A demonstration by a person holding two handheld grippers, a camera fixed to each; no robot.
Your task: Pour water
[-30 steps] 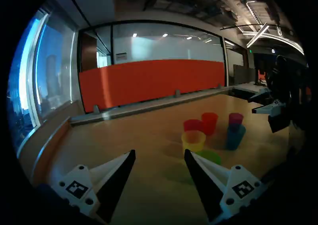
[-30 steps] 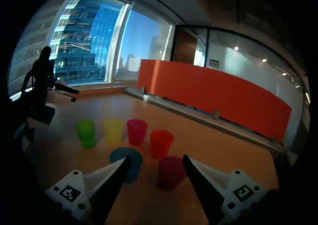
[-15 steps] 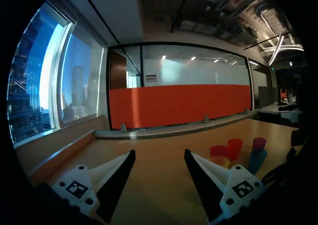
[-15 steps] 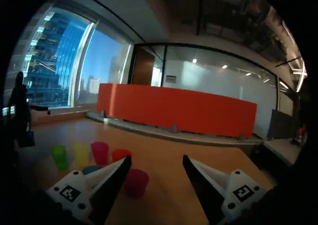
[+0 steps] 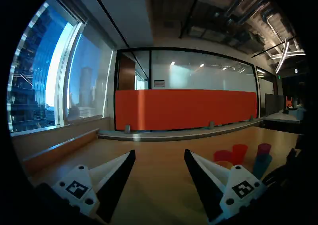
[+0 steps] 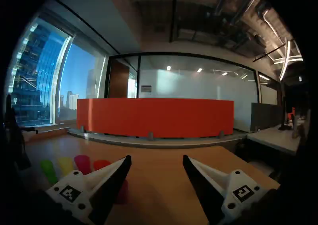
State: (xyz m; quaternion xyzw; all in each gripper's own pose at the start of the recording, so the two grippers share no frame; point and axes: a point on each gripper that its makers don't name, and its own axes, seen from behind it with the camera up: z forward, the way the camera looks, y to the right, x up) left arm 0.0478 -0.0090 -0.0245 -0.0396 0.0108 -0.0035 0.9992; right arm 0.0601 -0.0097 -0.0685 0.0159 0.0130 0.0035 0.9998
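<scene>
A: Cups?
B: Left gripper view: translucent red plastic cup (image 5: 239, 153), purple plastic cup (image 5: 264, 148) and blue plastic cup (image 5: 262, 163) bunched on the wooden worktop (image 5: 159, 185), well short of its far edge. Right gripper view: green plastic cup (image 6: 48, 170), yellow plastic cup (image 6: 65, 164), side by side.
A: Jaws?
B: Left gripper (image 5: 159, 151), right gripper (image 6: 156, 157): both spread wide, nothing held.

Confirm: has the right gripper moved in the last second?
Yes. The right gripper has tilted up and swung right: the orange partition now sits centred in its view, and the pink cup has slid to the lower left.
</scene>
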